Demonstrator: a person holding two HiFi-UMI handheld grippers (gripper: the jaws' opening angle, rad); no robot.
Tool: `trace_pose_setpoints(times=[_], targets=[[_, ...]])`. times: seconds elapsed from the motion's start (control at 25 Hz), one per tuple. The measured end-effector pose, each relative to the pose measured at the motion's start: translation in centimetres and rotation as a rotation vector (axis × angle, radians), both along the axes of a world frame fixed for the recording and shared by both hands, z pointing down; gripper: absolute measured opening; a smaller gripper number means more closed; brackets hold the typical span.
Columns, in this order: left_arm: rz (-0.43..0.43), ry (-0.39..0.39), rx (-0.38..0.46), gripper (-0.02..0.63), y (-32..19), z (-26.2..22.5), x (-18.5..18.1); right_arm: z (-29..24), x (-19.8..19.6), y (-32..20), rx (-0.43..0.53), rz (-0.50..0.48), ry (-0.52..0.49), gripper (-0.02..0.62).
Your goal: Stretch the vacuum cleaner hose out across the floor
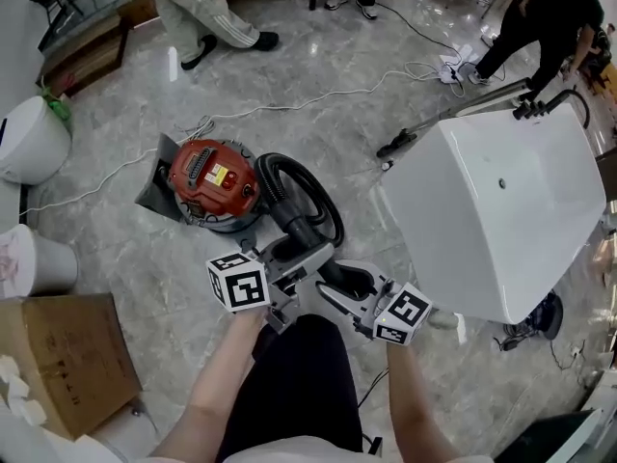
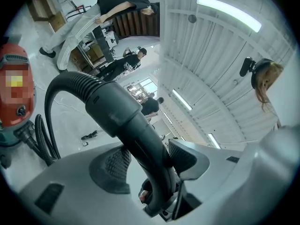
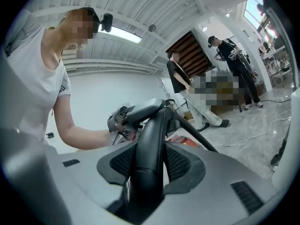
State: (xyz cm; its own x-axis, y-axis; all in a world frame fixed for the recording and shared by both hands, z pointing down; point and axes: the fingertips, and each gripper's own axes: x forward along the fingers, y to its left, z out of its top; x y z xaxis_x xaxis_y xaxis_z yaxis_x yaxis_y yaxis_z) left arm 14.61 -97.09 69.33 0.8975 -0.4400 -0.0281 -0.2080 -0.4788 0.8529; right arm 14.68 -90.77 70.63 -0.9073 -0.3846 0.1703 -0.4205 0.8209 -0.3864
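Note:
A red vacuum cleaner [image 1: 214, 183] stands on the marble floor, its black ribbed hose [image 1: 307, 199] coiled in a loop beside it. The hose's rigid black end piece [image 1: 323, 263] is lifted in front of me. My left gripper [image 1: 294, 276] is shut on it from the left and my right gripper [image 1: 345, 295] from the right. In the left gripper view the end piece [image 2: 126, 121] runs between the pads [image 2: 117, 165] of the left gripper [image 2: 150, 161], with the vacuum cleaner [image 2: 14, 93] at left. In the right gripper view the pads [image 3: 124, 161] of the right gripper [image 3: 149, 163] press the tube [image 3: 150, 144].
A big white tub-like body [image 1: 501, 210] stands close at the right, with a long wand [image 1: 453, 114] lying behind it. A cardboard box [image 1: 58, 355] and white bins [image 1: 34, 138] are at the left. White cables [image 1: 289, 104] cross the floor. People [image 1: 207, 13] stand at the back.

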Motion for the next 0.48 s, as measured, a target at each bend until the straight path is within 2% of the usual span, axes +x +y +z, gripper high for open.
trace_pose_setpoints(times=[0.16,0.48], targets=[[0.022,0.007,-0.001,0.258,2.0,-4.7,-0.4,-4.7,-0.6,2.1,-0.025,0.034,-0.013,0.172],[0.078,-0.017,0.065,0.258,5.2,-14.5,-1.1,-14.0,-1.9,5.1,-0.005,0.076,0.002,0.172]])
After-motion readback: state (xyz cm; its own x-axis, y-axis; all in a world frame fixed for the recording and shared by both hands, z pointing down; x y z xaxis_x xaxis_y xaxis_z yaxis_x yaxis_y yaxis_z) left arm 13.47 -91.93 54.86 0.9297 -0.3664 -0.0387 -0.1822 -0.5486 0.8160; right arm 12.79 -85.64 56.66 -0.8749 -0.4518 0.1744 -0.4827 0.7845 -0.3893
